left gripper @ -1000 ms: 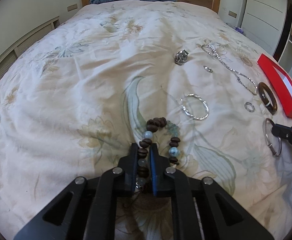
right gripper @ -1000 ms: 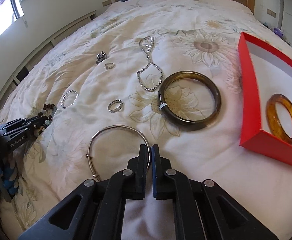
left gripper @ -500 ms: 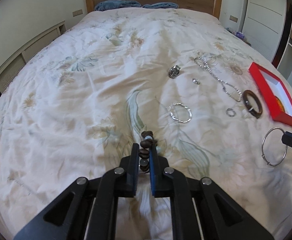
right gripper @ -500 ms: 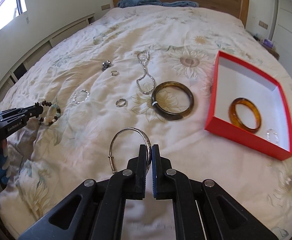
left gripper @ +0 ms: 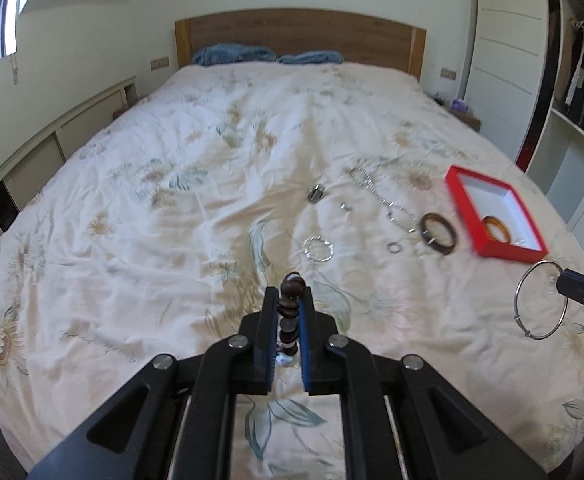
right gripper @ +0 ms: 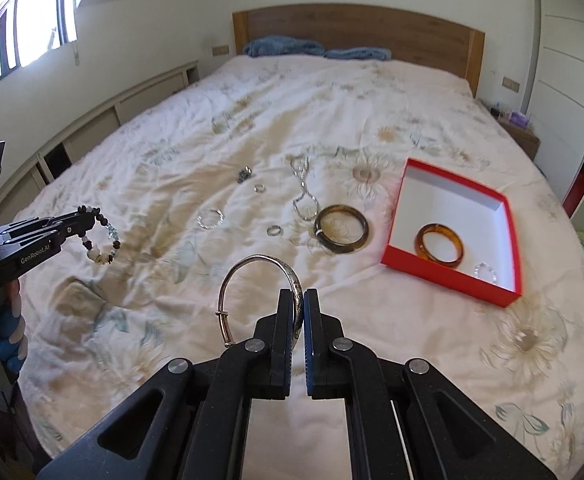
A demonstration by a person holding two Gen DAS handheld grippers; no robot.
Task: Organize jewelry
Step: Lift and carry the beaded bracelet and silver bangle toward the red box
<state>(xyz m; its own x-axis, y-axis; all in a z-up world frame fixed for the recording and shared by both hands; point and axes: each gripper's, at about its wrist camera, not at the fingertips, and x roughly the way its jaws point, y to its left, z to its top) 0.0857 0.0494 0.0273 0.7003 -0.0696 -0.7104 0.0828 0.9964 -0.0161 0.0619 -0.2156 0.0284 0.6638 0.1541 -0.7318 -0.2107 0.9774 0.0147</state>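
My left gripper [left gripper: 288,300] is shut on a brown-and-pale beaded bracelet [left gripper: 290,312] and holds it above the bed; the bracelet also hangs from it in the right wrist view [right gripper: 102,236]. My right gripper [right gripper: 298,300] is shut on a thin silver bangle [right gripper: 252,276], lifted off the quilt; the bangle also shows in the left wrist view [left gripper: 539,300]. A red box [right gripper: 447,276] lies to the right, with an amber bangle [right gripper: 439,245] and a small clear ring [right gripper: 485,272] inside.
On the floral quilt lie a dark brown bangle [right gripper: 341,229], a silver chain [right gripper: 303,190], a twisted silver bracelet [right gripper: 210,217], two small rings [right gripper: 274,231] [right gripper: 259,188] and a dark trinket [right gripper: 245,173]. A wooden headboard [right gripper: 355,36] stands at the far end.
Both grippers have risen well above the bed, each lifting its piece: the beaded bracelet now hangs from the left, the silver bangle from the right. The views have widened.
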